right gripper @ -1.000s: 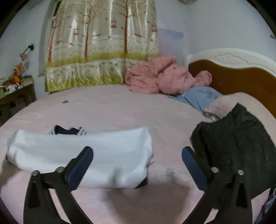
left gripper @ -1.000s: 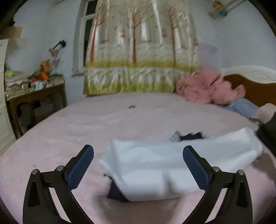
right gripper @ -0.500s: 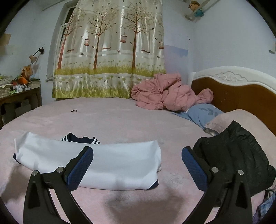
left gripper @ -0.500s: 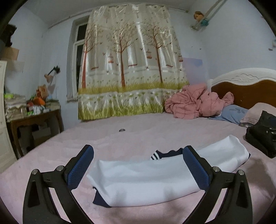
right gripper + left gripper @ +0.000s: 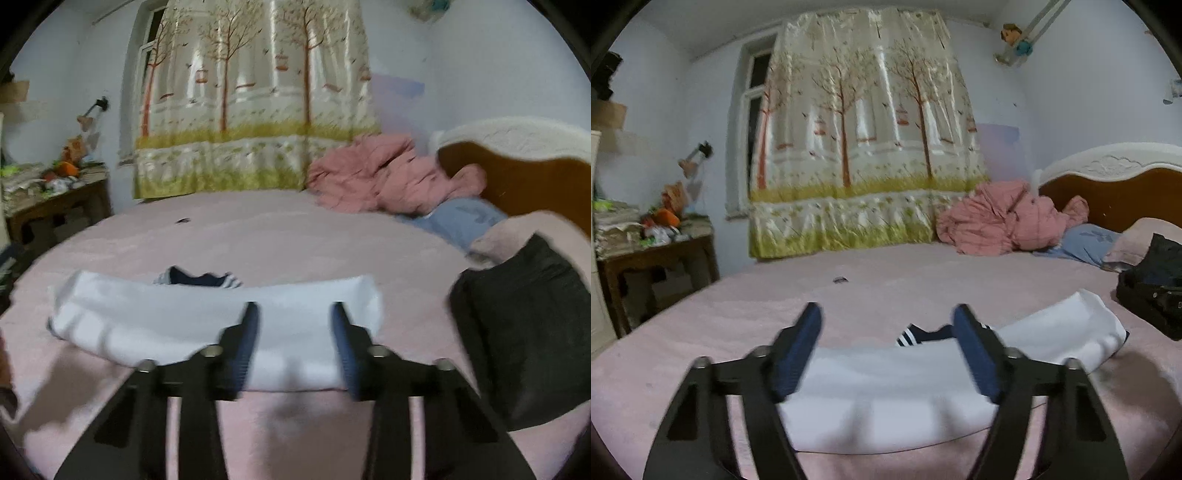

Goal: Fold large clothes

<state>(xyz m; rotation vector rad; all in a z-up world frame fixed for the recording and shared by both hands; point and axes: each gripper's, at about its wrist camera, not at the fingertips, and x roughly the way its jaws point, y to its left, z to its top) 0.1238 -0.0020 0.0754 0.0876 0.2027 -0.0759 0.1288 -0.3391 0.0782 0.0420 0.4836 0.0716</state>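
- Garment first: I see the white garment (image 5: 886,387) lying as a long folded band across the pink bed cover (image 5: 738,325), with a navy striped cuff (image 5: 916,334) poking out at its far edge.
- I hold the left gripper (image 5: 888,350) partly open over the band's left part, gripping nothing.
- I hold the right gripper (image 5: 295,343) narrower but still gapped over the band's right part, also gripping nothing.
- I judge the next step is a cross fold; I should pinch both layers at 1 end and carry it over evenly.
- I keep clear of the black garment (image 5: 524,339) just beside the right end.
- Both views are blurred, so I cannot judge edge alignment.
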